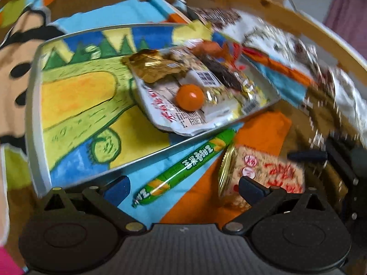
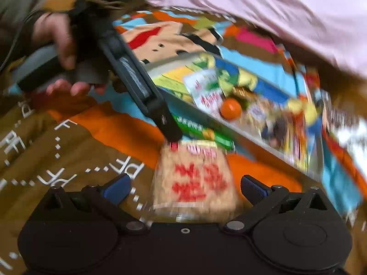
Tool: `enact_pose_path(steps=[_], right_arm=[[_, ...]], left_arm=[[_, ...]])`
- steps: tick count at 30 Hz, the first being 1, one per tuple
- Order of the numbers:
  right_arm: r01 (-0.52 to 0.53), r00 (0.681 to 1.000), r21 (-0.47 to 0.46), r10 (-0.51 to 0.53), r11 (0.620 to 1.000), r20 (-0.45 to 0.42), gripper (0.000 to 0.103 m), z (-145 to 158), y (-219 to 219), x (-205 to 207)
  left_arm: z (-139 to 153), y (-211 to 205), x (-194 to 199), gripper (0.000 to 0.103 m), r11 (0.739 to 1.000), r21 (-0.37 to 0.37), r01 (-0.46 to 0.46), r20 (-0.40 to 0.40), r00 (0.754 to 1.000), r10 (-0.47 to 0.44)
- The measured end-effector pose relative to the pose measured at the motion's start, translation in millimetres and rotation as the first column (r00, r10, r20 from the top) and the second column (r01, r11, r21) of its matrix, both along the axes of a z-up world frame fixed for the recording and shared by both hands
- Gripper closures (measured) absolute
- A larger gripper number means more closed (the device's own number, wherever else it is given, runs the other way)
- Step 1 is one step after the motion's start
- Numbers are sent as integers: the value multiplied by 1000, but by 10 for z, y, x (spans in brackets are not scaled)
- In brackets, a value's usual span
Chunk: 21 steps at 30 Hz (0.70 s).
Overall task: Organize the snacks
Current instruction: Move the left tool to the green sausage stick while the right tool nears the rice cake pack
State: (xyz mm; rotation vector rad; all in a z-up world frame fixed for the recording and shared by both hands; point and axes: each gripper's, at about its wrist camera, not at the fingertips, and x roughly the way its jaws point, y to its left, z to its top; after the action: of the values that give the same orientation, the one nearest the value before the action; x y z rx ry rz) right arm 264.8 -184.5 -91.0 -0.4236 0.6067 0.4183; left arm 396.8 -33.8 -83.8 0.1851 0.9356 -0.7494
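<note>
- Your left gripper [image 1: 183,185] stands spread wide, holding nothing, above the green tube-shaped sausage snack [image 1: 183,165] lying on the cartoon-printed cloth [image 1: 266,130] just outside the tray.
- Your right gripper [image 2: 184,185] is also spread apart; the beige square snack packet with red lettering [image 2: 195,178] lies between its fingers, and blur hides any contact.
- The shallow metal-rimmed tray [image 1: 34,114] holds a heap of packets and a small orange ball [image 1: 190,97].

Green sausage stick [image 1: 183,167], orange ball [image 1: 189,97], gold wrapper [image 1: 151,67], cartoon-print tray [image 1: 34,105]
</note>
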Motion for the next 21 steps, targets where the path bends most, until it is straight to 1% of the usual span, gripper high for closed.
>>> enact_pose_path(steps=[1,3,5,6,7,8,10,12,15,17,18,19,20,21], right_arm=[[-19,1000,-3,19,1000,6,1,-1,-4,22],[-37,999,13,37,999,-34,6,-4,-32,104],[-27,996,37,30,999,-81,16,31,-85,174],[-26,996,31,29,999,-90,20,53,-95,190],[-31,995,24,33,999,-92,27,75,-100,193],[-34,995,20,36,999,-95,28,99,-123,192],[-36,992,31,40,999,-118,29,125,-178,183],[-38,990,31,41,999,-137,30,144,-241,144],[-48,985,-1,47,999,-167,30,198,-344,63],[-47,982,-18,43,999,-183,29,250,-429,9],[-52,981,-26,46,998,-190,29,270,-465,-16],[-54,980,-32,47,998,-191,26,278,-490,-30],[-52,980,-40,44,998,-192,21,281,-513,-45],[-45,981,-48,35,998,-191,19,267,-530,-60]], left_arm=[[-14,-41,22,1,1000,20,21,-10,1000,-21],[-38,-78,59,1,999,28,34,-31,999,-34],[-53,-62,105,1,1000,4,22,-60,998,-22],[-63,-50,117,1,1000,-4,16,-69,997,-16],[-65,-44,118,1,1000,-6,14,-76,997,-14],[-59,-47,117,1,1000,-6,10,-86,996,-11],[-48,-51,119,1,1000,-20,-6,-119,993,4],[-32,-89,104,1,1000,-14,-11,-154,988,9],[-21,-183,56,1,1000,1,15,-224,975,-15],[-2,-257,-18,1,999,9,38,-247,968,-35],[7,-287,-50,1,999,13,52,-256,966,-47],[22,-319,-82,1,998,24,62,-249,967,-54],[47,-348,-110,1,997,35,70,-229,972,-61],[67,-370,-122,1,997,41,72,-207,976,-62]])
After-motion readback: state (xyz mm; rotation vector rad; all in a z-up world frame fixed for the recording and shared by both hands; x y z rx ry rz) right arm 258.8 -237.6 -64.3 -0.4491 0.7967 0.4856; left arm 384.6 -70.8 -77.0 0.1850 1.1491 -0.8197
